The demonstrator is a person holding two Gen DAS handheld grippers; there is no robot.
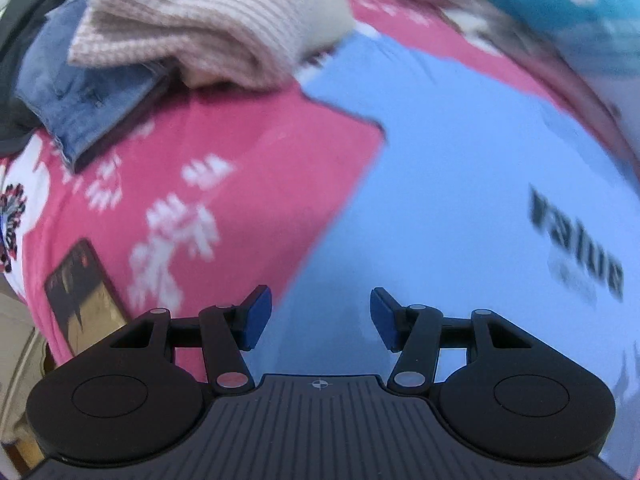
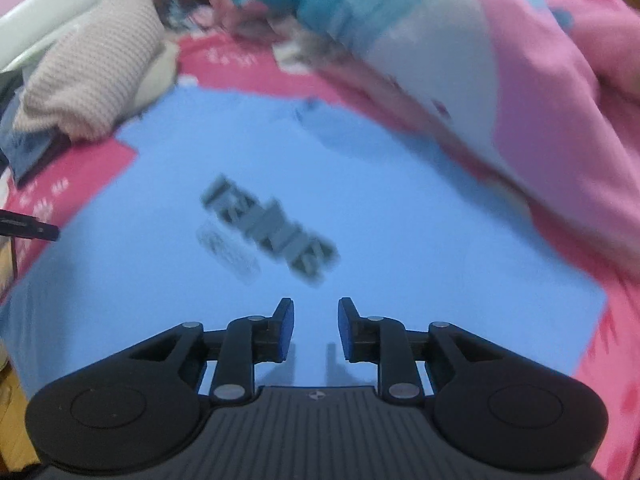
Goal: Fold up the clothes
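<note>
A light blue T-shirt [image 2: 360,208] with dark lettering lies spread flat in the middle of a pink patterned bedspread [image 1: 224,136]. The left gripper [image 1: 320,316] hangs over its left edge with jaws apart and empty; the right gripper [image 2: 316,328] hovers over its near part, jaws narrowly parted, nothing between them. The shirt looks thin, soft and limp, likely best pinched at a hem corner or shoulder edge. Only the left view shows a phone [image 1: 84,292] near the bedspread's edge; the right view alone shows a heap of pink clothing [image 2: 568,100].
</note>
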